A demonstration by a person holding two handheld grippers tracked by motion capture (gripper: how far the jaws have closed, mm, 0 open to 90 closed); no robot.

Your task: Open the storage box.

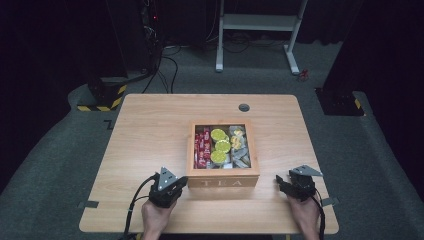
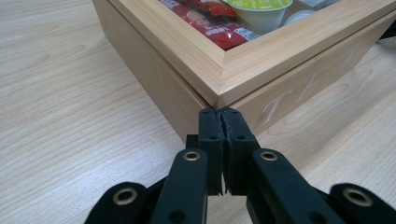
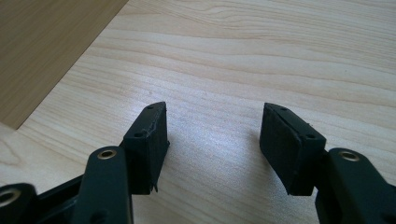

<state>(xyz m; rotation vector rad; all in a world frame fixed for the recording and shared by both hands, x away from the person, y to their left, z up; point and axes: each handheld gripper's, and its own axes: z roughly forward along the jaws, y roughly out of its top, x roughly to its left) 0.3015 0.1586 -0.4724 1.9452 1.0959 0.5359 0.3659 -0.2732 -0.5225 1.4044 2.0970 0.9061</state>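
Left gripper [image 2: 222, 114] pressed together at the tea box [image 2: 243, 70] corner, right gripper [image 3: 215, 123] spread apart over table [image 3: 280, 56]

I read "TEA" in pale letters on the front wall of the wooden box [image 1: 223, 182], with only "T" and part of the next letter by my left jaws.

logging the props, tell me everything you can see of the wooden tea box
The wooden tea box is pale, square, with TEA lettered on its front wall. It sits flat near the table's middle, towards the person. Inside, seen from above, are three rows: red sachets left, cups with yellow-green lids in the middle, grey packets right. Whether the framed top is glazed or open cannot be told. The shut left gripper points at its front left corner, contact unclear.
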